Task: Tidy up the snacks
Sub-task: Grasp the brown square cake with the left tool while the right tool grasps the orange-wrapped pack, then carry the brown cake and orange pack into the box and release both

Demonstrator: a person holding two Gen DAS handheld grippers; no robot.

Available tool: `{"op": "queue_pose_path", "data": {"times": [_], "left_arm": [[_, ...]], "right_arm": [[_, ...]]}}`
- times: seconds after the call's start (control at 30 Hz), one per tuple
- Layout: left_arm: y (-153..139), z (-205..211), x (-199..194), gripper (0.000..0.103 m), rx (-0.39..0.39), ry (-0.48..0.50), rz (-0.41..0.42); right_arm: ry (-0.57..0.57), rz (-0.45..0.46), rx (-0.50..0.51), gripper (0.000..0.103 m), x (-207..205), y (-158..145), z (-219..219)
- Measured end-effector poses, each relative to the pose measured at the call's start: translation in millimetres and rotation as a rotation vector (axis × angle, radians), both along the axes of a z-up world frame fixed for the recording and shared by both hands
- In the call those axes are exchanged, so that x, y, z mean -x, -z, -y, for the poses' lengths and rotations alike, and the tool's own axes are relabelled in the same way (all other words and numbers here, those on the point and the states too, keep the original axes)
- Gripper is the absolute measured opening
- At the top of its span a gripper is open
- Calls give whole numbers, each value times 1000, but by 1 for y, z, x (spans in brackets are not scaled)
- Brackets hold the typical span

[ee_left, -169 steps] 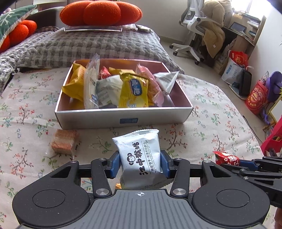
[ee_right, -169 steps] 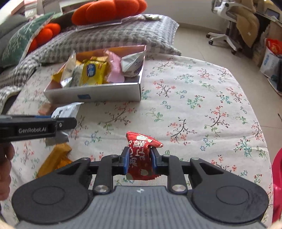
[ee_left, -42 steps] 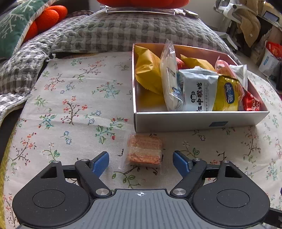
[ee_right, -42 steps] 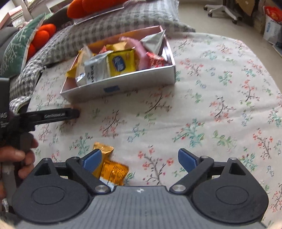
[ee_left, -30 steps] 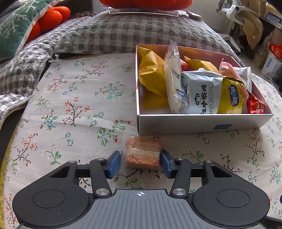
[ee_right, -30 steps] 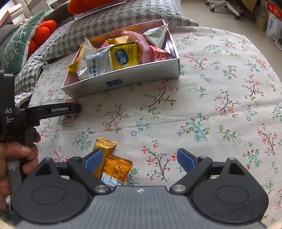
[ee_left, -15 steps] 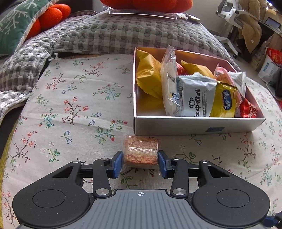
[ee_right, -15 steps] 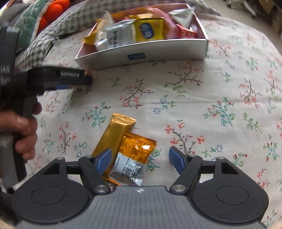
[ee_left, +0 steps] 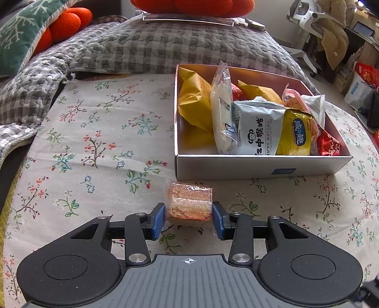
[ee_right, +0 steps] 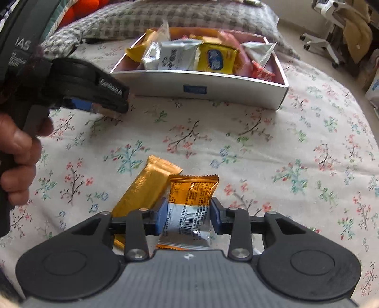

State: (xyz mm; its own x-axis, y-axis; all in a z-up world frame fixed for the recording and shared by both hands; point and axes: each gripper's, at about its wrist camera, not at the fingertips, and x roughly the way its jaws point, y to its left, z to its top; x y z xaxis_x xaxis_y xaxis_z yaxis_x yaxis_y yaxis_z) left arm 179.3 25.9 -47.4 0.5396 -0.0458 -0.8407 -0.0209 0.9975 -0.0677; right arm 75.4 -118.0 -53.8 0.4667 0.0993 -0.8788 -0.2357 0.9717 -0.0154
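Observation:
My left gripper (ee_left: pixel 188 221) is shut on a clear-wrapped orange wafer cake (ee_left: pixel 189 204), just in front of the white snack box (ee_left: pixel 260 167) that holds several packets. My right gripper (ee_right: pixel 187 219) is closing its jaws on an orange packet with a white barcode panel (ee_right: pixel 189 206); the blue pads touch both of its sides. A gold bar wrapper (ee_right: pixel 144 187) lies partly under that packet, on its left. From the right wrist view the left gripper (ee_right: pixel 94 106) sits at the far left, held by a hand (ee_right: pixel 16 151), near the box (ee_right: pixel 196 88).
Everything rests on a floral cloth (ee_left: pixel 99 147) over a rounded table. Grey checked cushions (ee_left: pixel 165 47) and orange pillows (ee_left: pixel 68 21) lie behind the box. An office chair (ee_left: pixel 315 21) and bags (ee_left: pixel 362 85) stand on the floor to the right.
The right gripper moved down over the orange packet and its jaws closed from wide to the packet's sides. The left gripper kept its grip on the wafer cake and stayed put.

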Motion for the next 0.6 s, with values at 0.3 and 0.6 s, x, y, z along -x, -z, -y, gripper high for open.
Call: {"op": "queue_pose_path", "data": {"times": [0.3, 0.6], "left_arm": [[-2, 4, 4, 39, 5, 18, 1], [-3, 8, 6, 40, 14, 35, 5]], "right_arm": [[34, 43, -46, 34, -6, -11, 11], [69, 79, -72, 34, -9, -20, 21]]}}
